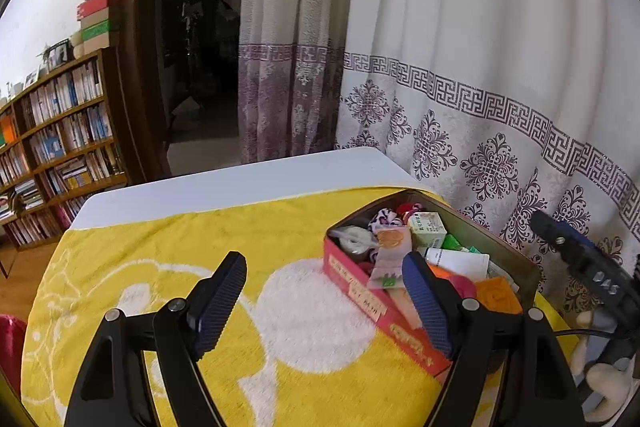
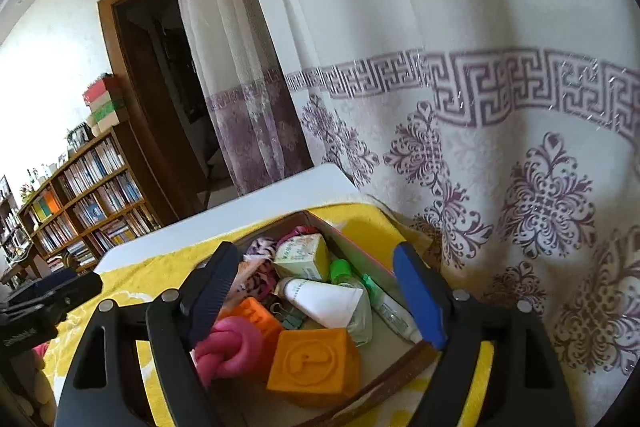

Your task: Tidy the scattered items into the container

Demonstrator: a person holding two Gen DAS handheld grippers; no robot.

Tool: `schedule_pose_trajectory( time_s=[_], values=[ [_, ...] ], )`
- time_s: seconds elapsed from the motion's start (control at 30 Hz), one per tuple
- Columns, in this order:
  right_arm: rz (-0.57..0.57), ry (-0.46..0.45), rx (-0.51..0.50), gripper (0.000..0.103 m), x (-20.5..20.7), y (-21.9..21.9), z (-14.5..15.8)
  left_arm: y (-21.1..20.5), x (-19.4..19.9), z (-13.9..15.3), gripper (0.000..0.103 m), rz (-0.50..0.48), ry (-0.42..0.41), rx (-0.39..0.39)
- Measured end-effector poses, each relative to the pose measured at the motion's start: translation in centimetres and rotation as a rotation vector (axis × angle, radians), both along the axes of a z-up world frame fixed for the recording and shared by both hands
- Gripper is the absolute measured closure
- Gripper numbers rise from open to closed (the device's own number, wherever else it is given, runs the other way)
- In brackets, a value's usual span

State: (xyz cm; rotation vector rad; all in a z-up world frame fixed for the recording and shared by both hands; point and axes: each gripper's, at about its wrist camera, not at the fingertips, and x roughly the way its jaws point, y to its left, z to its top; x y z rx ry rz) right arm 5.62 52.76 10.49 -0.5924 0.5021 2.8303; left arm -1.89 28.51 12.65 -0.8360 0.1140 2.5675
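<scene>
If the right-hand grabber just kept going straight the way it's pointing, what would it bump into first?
Probably the things in the box. The right gripper hangs open above it, and between its fingers lie a white tube and an orange block. The tube looks first in line, though depth is hard to judge here.

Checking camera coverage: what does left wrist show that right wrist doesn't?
Left wrist only: the box's red outer side with labels, and a wide stretch of yellow towel beside it with nothing on it.

Right wrist only: the pink knotted rope, two orange blocks close up, and the green-capped bottle.

Both: the filled box, white tube, bookshelf, curtain, and both grippers open, left gripper and right gripper.
</scene>
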Motion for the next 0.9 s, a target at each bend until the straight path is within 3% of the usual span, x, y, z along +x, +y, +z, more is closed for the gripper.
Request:
schedule_pose_trajectory(
  time_s=[0.03, 0.13, 0.37, 0.7, 0.9],
  values=[
    [0.004, 0.006, 0.001, 0.019, 0.5, -0.4, 0.3, -0.5, 0.2, 0.2, 0.021, 0.004, -0.004, 0.006],
    [0.030, 0.015, 0.000, 0.018, 1.8, -1.7, 1.2, -1.7, 0.9, 0.6, 0.000, 0.027, -0.011, 0.028],
    [0.160, -0.022, -0.007, 0.015, 3.5, -7.5, 1.1, -5.8, 2.9, 1.6, 0.000, 0.086, 0.007, 0.043],
    [0.390, -0.134, 0.056, 0.014, 4.6, -18.9, -1.6, -15.7, 6.0, 2.1, 0.000, 0.181, 0.020, 0.016],
    [0.358, 0.001, 0.130, 0.014, 8.5, -20.0, 3.7, -20.6, 9.0, 4.9, 0.000, 0.238, 0.103, 0.036]
  ],
)
